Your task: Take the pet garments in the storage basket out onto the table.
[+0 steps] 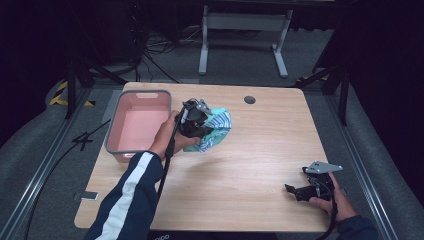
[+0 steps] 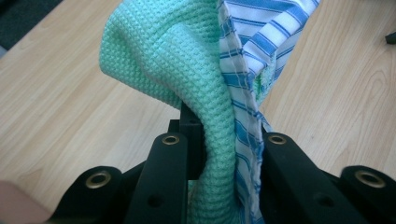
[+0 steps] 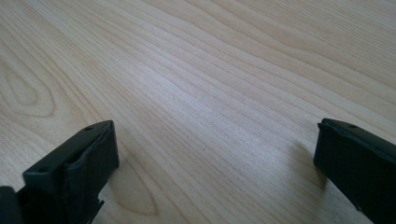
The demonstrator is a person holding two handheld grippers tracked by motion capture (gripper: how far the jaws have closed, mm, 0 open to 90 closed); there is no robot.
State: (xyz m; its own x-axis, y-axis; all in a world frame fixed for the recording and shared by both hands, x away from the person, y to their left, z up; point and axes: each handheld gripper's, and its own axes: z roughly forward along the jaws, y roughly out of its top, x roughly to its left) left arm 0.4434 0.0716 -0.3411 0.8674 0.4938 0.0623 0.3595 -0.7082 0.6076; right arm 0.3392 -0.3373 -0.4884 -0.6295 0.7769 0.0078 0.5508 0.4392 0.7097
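Note:
My left gripper (image 1: 202,125) is shut on a bunch of cloth next to the pink bin (image 1: 120,131). In the left gripper view a mint green knitted cloth (image 2: 173,56) and a blue-and-white striped cloth (image 2: 261,42) are pinched together between the black jaws and hang above the wooden table (image 2: 60,116). From above the same bundle (image 1: 217,127) shows at the gripper's right, over the table's left middle. My right gripper (image 1: 295,192) rests near the front right corner, its jaws wide apart over bare wood (image 3: 210,107) with nothing between them.
The pink bin stands at the table's back left with a grey rim. A dark round grommet (image 1: 249,99) sits in the tabletop near the far edge. A white metal frame (image 1: 245,35) stands on the floor beyond the table.

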